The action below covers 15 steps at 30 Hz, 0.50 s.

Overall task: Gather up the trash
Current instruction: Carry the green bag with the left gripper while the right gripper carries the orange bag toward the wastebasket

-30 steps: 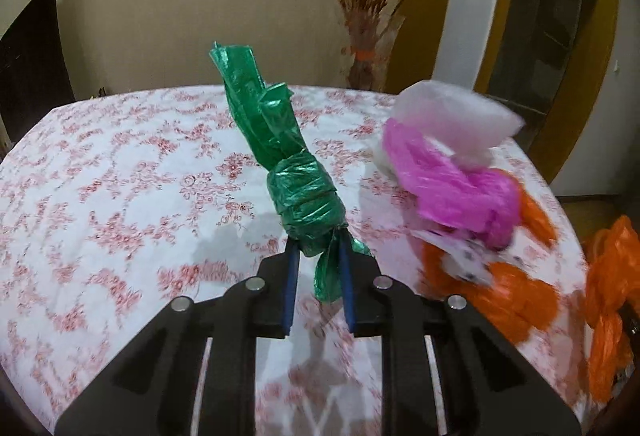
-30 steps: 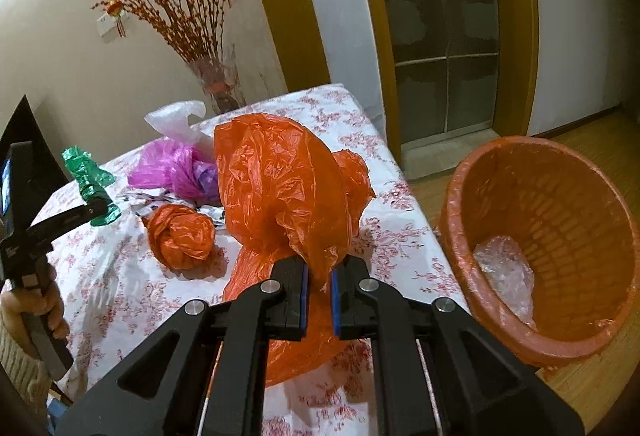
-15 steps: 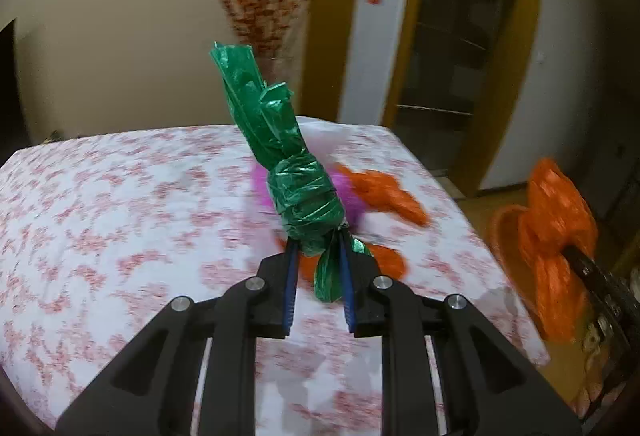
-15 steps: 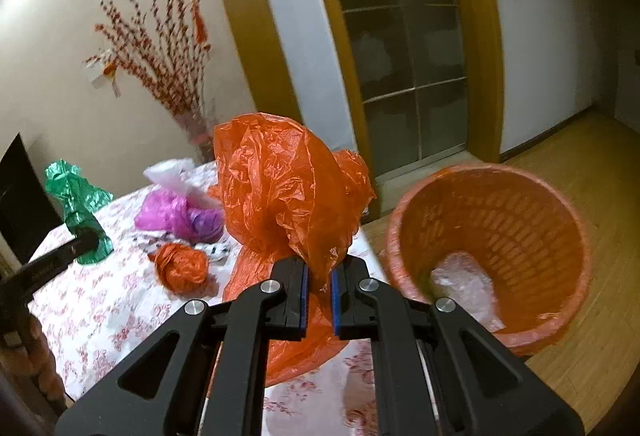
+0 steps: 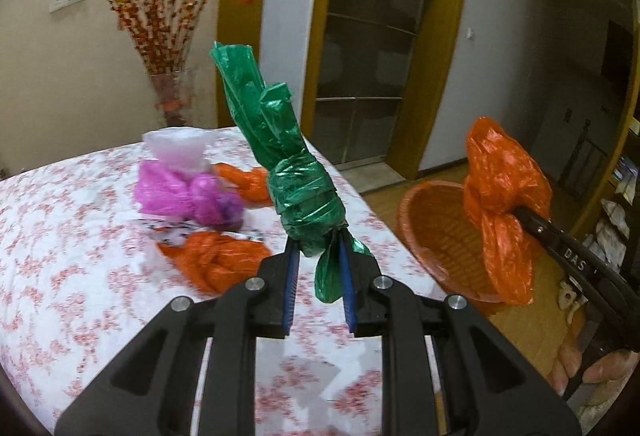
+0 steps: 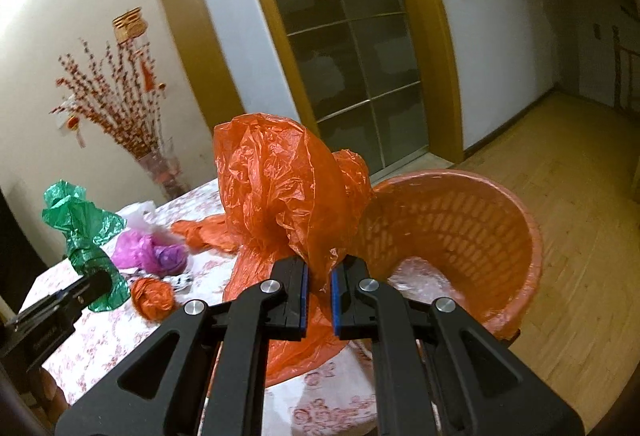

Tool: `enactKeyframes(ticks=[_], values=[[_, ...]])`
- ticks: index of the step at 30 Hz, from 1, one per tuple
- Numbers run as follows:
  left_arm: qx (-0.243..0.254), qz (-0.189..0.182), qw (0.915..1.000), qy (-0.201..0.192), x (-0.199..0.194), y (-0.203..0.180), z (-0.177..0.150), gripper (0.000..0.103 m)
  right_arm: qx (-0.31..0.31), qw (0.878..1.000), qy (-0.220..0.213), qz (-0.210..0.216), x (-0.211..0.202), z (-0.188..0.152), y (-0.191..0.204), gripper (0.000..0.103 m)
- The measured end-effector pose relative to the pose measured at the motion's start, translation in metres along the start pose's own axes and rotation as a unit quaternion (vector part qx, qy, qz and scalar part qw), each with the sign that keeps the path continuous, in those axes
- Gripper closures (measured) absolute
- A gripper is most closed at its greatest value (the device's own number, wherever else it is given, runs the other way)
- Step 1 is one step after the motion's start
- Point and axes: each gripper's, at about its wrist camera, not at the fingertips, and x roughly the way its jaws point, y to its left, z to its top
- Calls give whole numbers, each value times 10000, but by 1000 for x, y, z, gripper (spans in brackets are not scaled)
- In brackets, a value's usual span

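Since a second ago your left gripper (image 5: 317,263) has swung from mid-table toward the table edge (image 5: 372,207), clamped on the knotted green bag (image 5: 304,195); orange basket (image 5: 424,232) now visible past it, open floor between.

Right view: right gripper (image 6: 318,278), pinched on the orange bag (image 6: 280,187), now almost at the basket rim (image 6: 520,220); drop looks close.
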Motion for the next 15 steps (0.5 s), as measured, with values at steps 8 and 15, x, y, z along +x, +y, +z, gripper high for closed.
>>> enactKeyframes(ticks=[8, 15], values=[[187, -313, 9993, 103, 13, -29, -2, 83, 244, 9993, -91, -282, -3, 4, -22, 94], [269, -532, 9980, 215, 27, -49, -4, 83, 423, 9980, -118, -459, -1, 5, -39, 94]])
